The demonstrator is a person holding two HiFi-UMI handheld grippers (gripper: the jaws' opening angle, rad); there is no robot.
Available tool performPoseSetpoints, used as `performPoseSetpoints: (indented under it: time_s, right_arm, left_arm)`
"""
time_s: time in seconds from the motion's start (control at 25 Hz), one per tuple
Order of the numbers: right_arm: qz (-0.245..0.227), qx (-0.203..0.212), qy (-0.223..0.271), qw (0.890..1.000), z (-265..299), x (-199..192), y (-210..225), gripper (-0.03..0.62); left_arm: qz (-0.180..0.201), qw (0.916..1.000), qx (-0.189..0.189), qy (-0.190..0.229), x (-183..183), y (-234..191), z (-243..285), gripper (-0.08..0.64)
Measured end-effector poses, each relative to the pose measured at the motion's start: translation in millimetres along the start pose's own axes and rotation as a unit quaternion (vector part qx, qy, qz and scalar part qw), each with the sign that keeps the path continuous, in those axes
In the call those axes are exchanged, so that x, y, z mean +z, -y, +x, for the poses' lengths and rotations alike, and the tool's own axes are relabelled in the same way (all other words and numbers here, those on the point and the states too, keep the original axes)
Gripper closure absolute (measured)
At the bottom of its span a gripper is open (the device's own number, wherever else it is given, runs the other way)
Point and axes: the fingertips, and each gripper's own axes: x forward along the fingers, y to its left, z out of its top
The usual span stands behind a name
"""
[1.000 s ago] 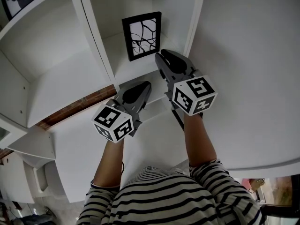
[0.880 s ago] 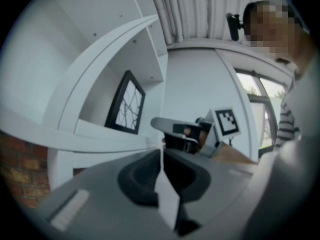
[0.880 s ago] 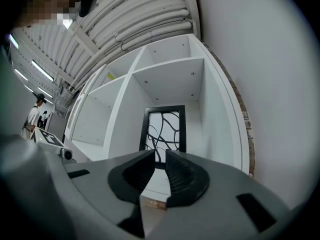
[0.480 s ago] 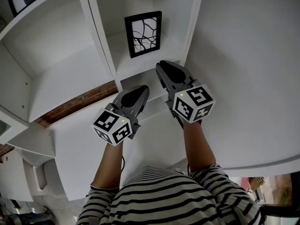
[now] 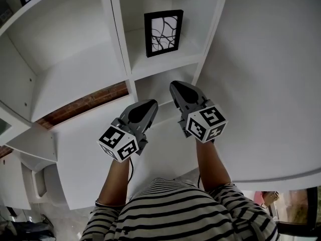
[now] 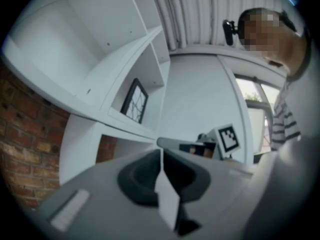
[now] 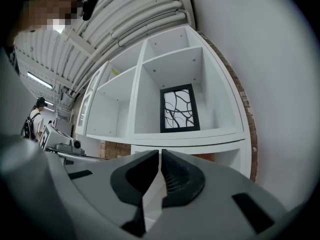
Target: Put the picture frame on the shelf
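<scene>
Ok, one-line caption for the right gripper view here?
Right gripper, shut and empty, faces a black picture frame standing upright in a white shelf compartment.

The grey plastic two-jaw left gripper (image 5: 149,104) points forward, roughly level, its dark-padded jaws pressed together with nothing between them. The grey plastic two-jaw right gripper (image 5: 176,85) reaches a little further forward beside it, near but apart, its jaws likewise closed and empty. Each carries a white marker cube at its rear: left cube (image 5: 119,143), right cube (image 5: 206,123). The bare left forearm (image 5: 116,182) and right forearm (image 5: 210,162) extend roughly parallel from black-and-white striped sleeves (image 5: 235,197).
</scene>
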Motion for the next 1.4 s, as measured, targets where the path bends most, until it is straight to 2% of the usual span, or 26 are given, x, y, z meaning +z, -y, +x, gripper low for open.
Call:
performPoseSetpoints:
  time_s: [0.2,0.52,0.92,1.4]
  right_arm:
    - [0.008,0.018,-0.001,1.000,-6,-14,-15,0.578]
    - [0.032,0.077,0.018,0.996,-22,-43,-51,0.583]
    - [0.068,0.082,0.001,0.994,-41,-86,-72,0.584]
    - [0.085,0.112,-0.002,0.990,-64,-119,-126,0.584]
  left_arm:
    - [-0.009,0.9999,0.010,-0.002,-14,-3,-16,0.541]
    - [-0.011,0.9998,-0.004,0.015,-30,0,-38,0.541]
    - [-0.028,0.9995,-0.012,-0.005,-62,4,-57,0.540]
    - [-0.039,0.9985,-0.035,-0.017,-93,28,-103,0.540]
